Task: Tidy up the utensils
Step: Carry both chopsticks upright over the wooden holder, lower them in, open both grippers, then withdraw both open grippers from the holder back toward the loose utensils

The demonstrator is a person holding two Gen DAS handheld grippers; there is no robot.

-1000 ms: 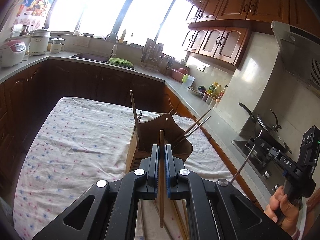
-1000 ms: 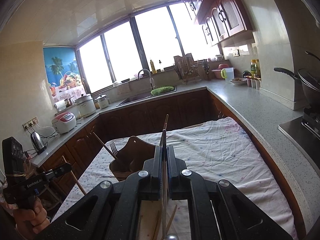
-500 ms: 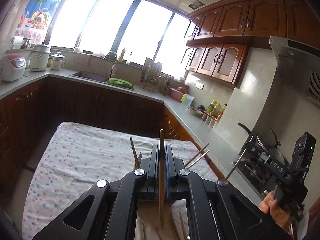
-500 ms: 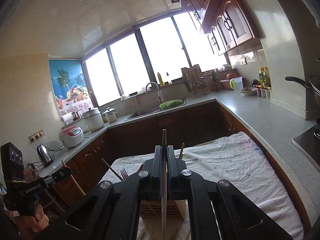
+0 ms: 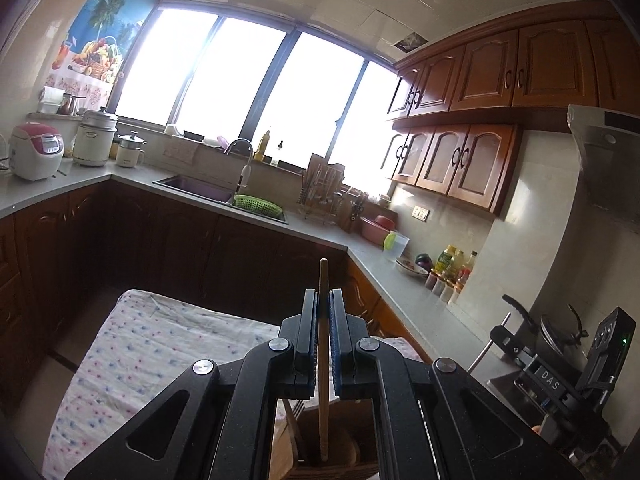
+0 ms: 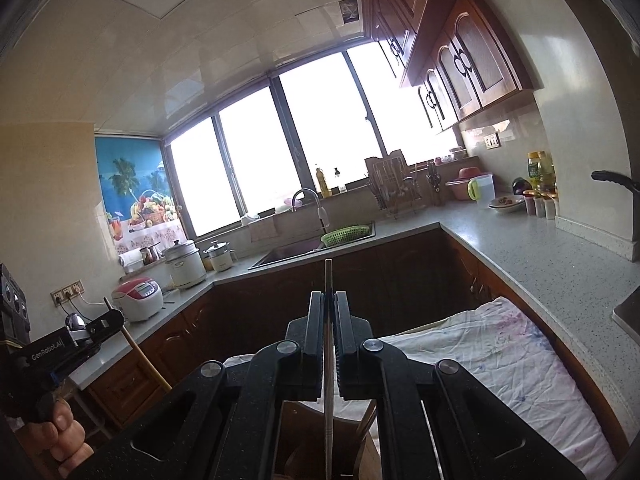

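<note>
both lifted above holder; left gripper clamps wooden chopstick, right gripper metal utensil; "genrobot.ai", "das".

A grey countertop carries a pink-and-white rice cooker and a cream pot. A green basket sits at the edge of the sink, beside a curved faucet. A dish rack stands near a pink bowl. Bottles line the wall under wooden cabinets.
</note>
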